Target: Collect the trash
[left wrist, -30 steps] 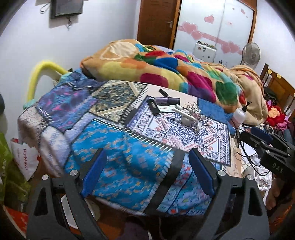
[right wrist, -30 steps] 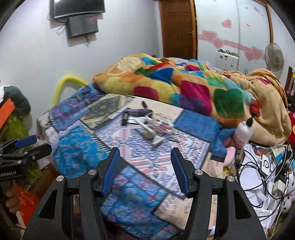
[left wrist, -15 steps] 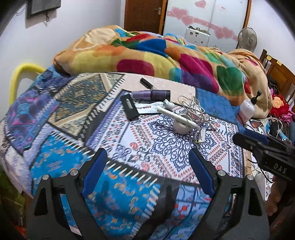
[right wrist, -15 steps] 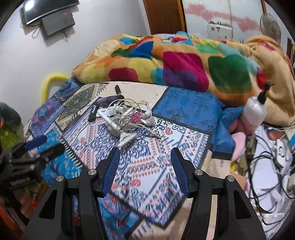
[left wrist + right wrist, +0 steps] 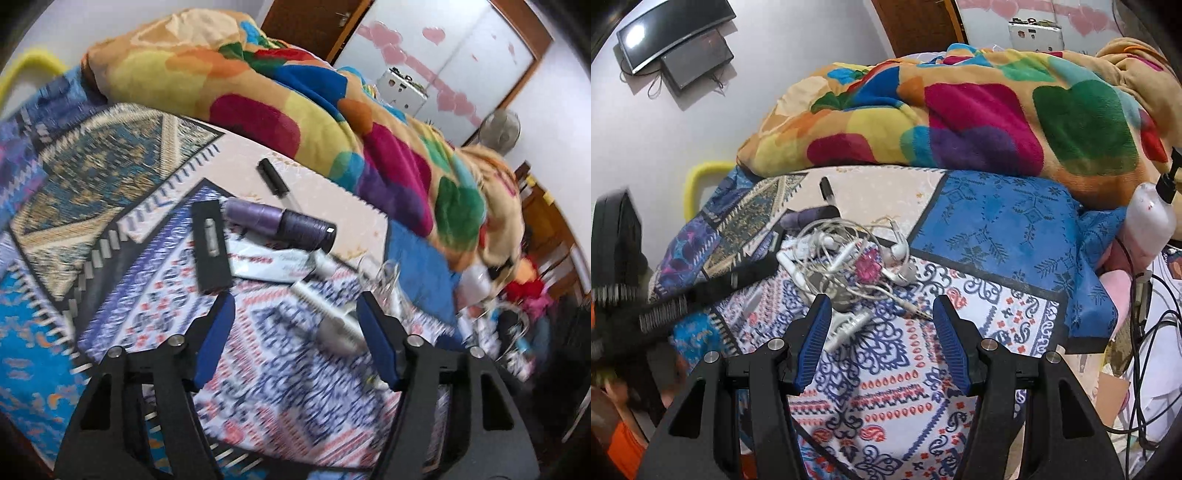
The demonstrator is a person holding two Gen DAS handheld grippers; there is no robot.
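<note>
Patchwork bedspread (image 5: 110, 206) under a heaped colourful blanket (image 5: 979, 122), white earphone tangle (image 5: 849, 254) lying mid-bedspread, black flat strip (image 5: 211, 245) and purple tube (image 5: 280, 225) beside the tangle, left gripper (image 5: 295, 343) jaws just narrowed, part-open, empty, right gripper (image 5: 881, 339) half-open, empty, just short of the tangle

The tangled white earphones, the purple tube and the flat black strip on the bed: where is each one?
Tangled white earphones (image 5: 849, 251): right wrist view, middle of the cable knot.
Purple tube (image 5: 277, 223): left wrist view, mid-body, where light meets dark.
Flat black strip (image 5: 211, 245): left wrist view, centre of its face.
</note>
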